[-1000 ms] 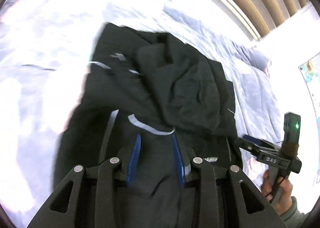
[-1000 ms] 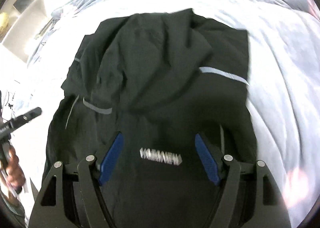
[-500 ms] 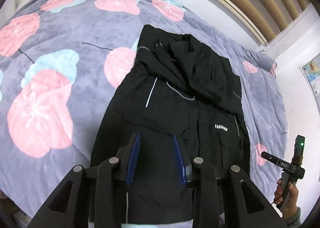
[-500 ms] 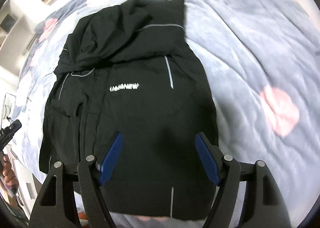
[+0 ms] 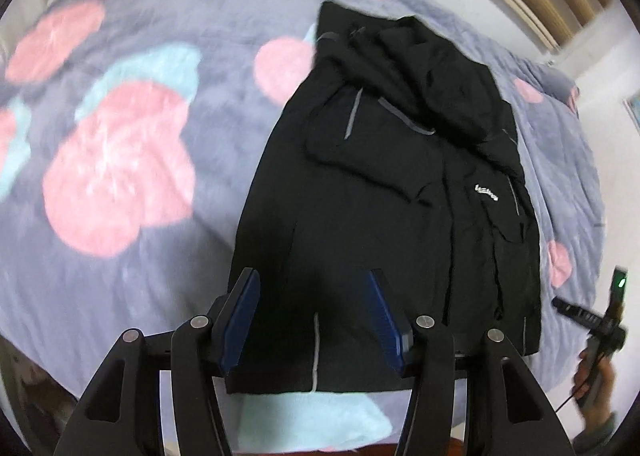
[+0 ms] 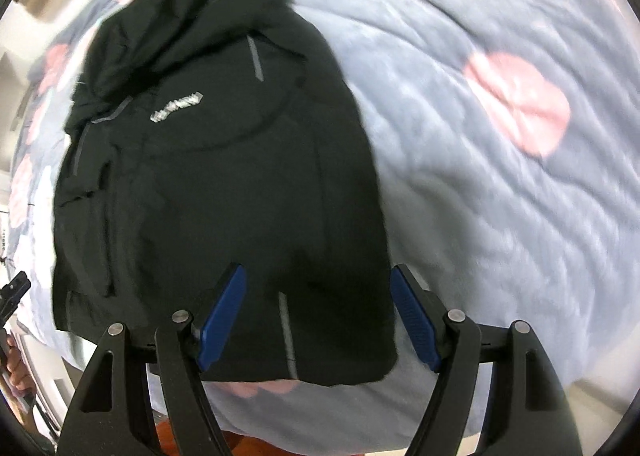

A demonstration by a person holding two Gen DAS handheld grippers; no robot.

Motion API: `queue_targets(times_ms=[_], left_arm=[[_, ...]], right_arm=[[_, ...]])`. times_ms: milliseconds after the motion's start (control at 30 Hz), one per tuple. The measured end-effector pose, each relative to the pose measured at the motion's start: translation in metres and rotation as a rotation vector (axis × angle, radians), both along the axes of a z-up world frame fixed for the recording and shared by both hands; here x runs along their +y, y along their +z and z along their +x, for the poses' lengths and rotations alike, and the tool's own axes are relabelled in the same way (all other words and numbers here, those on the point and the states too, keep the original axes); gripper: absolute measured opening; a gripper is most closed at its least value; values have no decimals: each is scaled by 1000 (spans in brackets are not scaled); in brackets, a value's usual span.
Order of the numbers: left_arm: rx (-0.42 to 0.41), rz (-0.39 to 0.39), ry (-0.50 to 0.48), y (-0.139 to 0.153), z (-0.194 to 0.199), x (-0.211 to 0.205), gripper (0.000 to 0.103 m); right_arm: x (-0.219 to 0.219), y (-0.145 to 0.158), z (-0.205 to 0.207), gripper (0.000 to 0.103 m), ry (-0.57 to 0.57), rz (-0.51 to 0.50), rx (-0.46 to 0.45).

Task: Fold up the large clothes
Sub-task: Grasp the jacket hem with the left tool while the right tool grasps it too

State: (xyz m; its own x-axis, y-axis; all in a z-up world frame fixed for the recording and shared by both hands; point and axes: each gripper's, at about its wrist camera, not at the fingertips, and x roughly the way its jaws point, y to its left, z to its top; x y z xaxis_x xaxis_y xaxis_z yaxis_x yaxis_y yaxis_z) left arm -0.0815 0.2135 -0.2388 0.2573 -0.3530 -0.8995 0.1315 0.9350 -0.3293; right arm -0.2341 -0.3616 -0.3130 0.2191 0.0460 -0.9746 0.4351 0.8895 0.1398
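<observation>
Bed [image 5: 120,256] with floral blanket | jacket [image 5: 380,215] lies flat, hem at near edge, sleeves folded in | left gripper [image 5: 314,320] released above hem | right gripper [image 6: 316,318] released above hem | advice: grasp both hem corners evenly, fold toward hood [image 5: 440,87], avoid pinching blanket.

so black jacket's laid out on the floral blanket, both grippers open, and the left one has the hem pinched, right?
Not pinched. In the left wrist view the left gripper is open above the black jacket, its pads apart and holding nothing. The rest stands: jacket on the floral blanket, right gripper open too.
</observation>
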Motion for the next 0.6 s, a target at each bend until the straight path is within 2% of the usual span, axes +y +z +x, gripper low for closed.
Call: queue_targets(times_ms=[133,200,333,467,600], left_arm=[[76,-9,32,-29,0,18,57],[103,14,29,-43,-1,23,57],[177,6,16,-72,-2,29,57],[261,-64,3,-100,-5,33,57],[288,-104,-1,-112,-4,37,58]], right_arm=[[-10,-19,-12,77,-36,9,33],[-15,-25,-16,77,-53,20,36],[-29,-37,-26,77,-92,62,26],[-34,-50,-32,77,-98,124,28],[-28,-64,-37,77,-98,149,47]])
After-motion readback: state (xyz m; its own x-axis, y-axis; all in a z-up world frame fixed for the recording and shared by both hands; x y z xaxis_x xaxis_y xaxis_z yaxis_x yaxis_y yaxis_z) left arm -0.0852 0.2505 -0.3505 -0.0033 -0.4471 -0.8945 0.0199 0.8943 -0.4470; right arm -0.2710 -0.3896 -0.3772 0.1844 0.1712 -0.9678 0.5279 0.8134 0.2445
